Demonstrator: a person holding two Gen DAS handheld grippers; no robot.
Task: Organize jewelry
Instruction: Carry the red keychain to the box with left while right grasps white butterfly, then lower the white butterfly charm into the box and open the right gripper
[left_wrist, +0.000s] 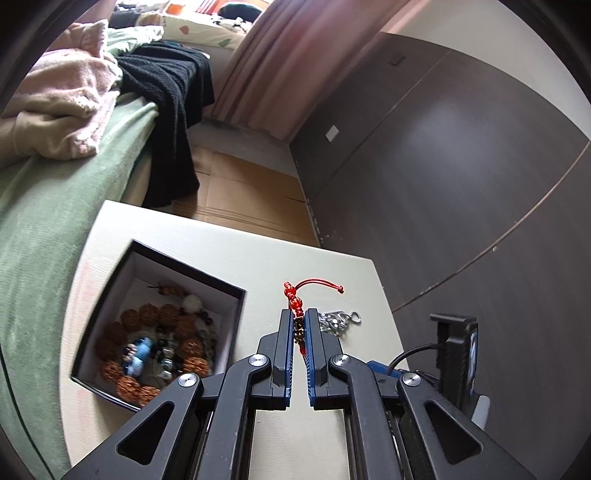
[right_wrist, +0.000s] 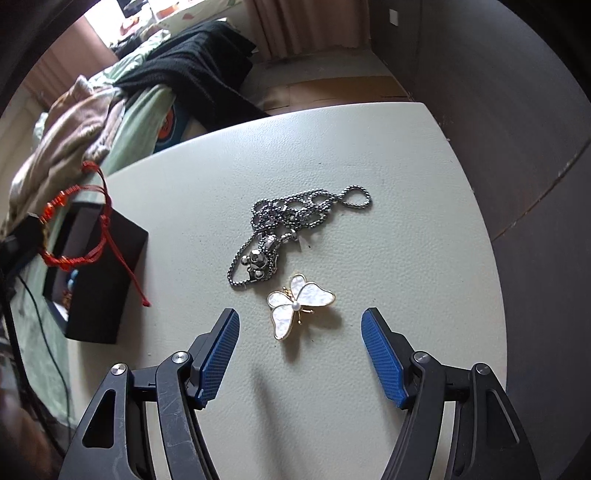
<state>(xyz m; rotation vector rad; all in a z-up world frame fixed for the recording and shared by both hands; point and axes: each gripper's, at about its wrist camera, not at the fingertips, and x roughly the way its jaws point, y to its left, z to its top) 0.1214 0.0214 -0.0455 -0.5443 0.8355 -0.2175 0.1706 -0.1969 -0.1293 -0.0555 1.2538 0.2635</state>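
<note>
Bedside white table beside bed | left gripper clenched on red bracelet, lifted near black box of beads | right gripper spread wide, holding nothing, straddling butterfly brooch | silver chain just beyond brooch; brooch seen only in right view | bare tabletop toward far edge.

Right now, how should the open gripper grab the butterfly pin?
Probably pinch the butterfly brooch across its two wings, coming straight down from above. It lies flat on the table between the right gripper's open fingers, and the wing edges look like the widest firm sides.
</note>
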